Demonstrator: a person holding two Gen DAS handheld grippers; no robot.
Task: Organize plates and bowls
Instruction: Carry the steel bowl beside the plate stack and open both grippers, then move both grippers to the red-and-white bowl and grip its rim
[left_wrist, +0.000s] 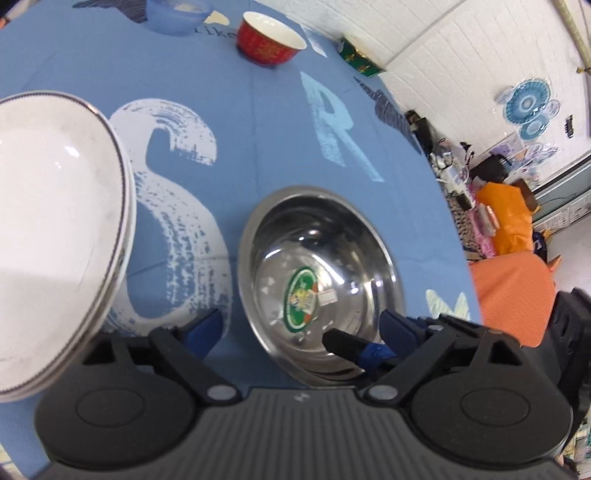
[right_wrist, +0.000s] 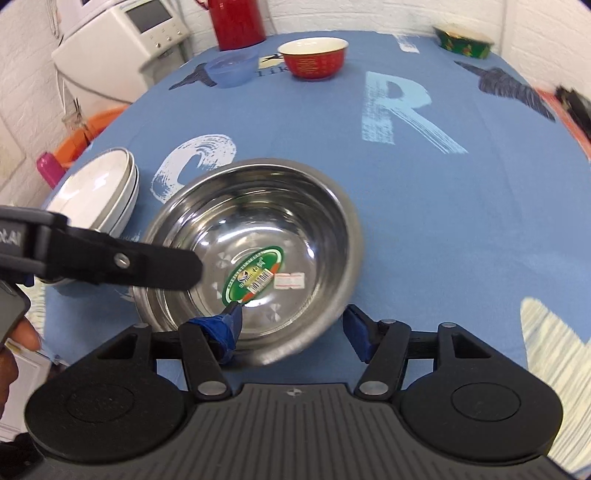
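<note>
Steel bowl (right_wrist: 258, 229): stood upright and empty on the blue tablecloth (right_wrist: 424, 221), near the front edge of the table, with a green sticker and a price label on its bottom. Sat just beside a stack of white dishes (right_wrist: 99, 192) on its left, with a strip of cloth between. Looked to be the piece in hand at this step, with both tools gathered at it.

Right gripper (right_wrist: 291, 328): held open, tongs well apart, clamped on nothing. Straddled the near rim, with the left finger (right_wrist: 221, 328) dipped inside the bowl and the other outside the wall. Placed so, most likely, to pinch the thin rim between the pads on closing, a rim being the only easy hold on a smooth round bowl.

Left gripper (left_wrist: 303, 326): also spread wide, holding nothing. Reached in over the bowl's left side, one black finger crossing above the rim in the right camera's view. Perhaps put there to steady the bowl against sliding on the cloth; could not be told for sure.

Farther back: a red bowl (left_wrist: 269, 37) and a blue plastic bowl (left_wrist: 177, 14) side by side, well apart from the steel one, and a green dish (left_wrist: 360, 59) at the far edge. Apparently waiting to be sorted. Judged early in the task, with only the white dishes stacked. Worth minding next: slippery metal, likely to tilt or swing if lifted by one edge.
</note>
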